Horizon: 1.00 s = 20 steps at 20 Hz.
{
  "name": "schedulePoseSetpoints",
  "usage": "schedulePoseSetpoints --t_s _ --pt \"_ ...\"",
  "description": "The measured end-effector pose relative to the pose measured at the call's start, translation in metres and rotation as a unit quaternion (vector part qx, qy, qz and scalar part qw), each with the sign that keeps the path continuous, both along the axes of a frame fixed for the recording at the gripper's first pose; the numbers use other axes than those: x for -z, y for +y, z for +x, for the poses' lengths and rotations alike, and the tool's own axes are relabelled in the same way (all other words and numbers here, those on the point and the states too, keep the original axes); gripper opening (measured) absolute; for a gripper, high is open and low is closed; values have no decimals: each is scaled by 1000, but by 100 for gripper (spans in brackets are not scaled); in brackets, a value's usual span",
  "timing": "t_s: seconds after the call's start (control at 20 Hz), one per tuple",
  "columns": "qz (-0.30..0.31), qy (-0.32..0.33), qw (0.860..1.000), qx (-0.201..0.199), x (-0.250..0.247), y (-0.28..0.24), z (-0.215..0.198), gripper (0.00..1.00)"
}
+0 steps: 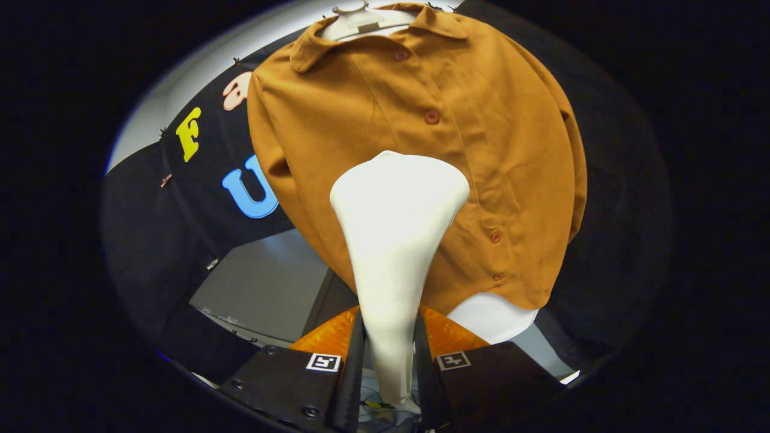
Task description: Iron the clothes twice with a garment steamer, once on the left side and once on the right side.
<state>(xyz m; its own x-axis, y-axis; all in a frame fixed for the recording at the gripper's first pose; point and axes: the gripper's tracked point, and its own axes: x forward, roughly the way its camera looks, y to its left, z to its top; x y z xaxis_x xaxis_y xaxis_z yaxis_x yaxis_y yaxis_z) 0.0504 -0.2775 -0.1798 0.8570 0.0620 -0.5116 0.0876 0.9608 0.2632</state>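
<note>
A mustard-brown button-up shirt hangs on a white mannequin torso straight ahead. The white garment steamer rises from between my fingers, its wide flat head held against the shirt's lower middle, just left of the button row. My gripper is shut on the steamer's narrow handle, one finger pressing on each side. The steamer hides the cloth right behind its head.
The black booth wall stands to the left of the shirt and behind it. A grey panel sits low on the left, below the shirt's hem. The mannequin's white neck cap tops the collar.
</note>
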Motion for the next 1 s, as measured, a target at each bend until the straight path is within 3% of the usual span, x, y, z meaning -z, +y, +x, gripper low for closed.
schedulePoseSetpoints --t_s 0.2,0.4,0.75,1.0 --pt "-21 -59 998 30 -60 -44 11 42" --pt "-37 -90 994 46 -87 -85 24 42" --pt "-26 -98 992 74 -94 -132 54 42" --pt "-7 -77 995 66 -71 -141 62 43"
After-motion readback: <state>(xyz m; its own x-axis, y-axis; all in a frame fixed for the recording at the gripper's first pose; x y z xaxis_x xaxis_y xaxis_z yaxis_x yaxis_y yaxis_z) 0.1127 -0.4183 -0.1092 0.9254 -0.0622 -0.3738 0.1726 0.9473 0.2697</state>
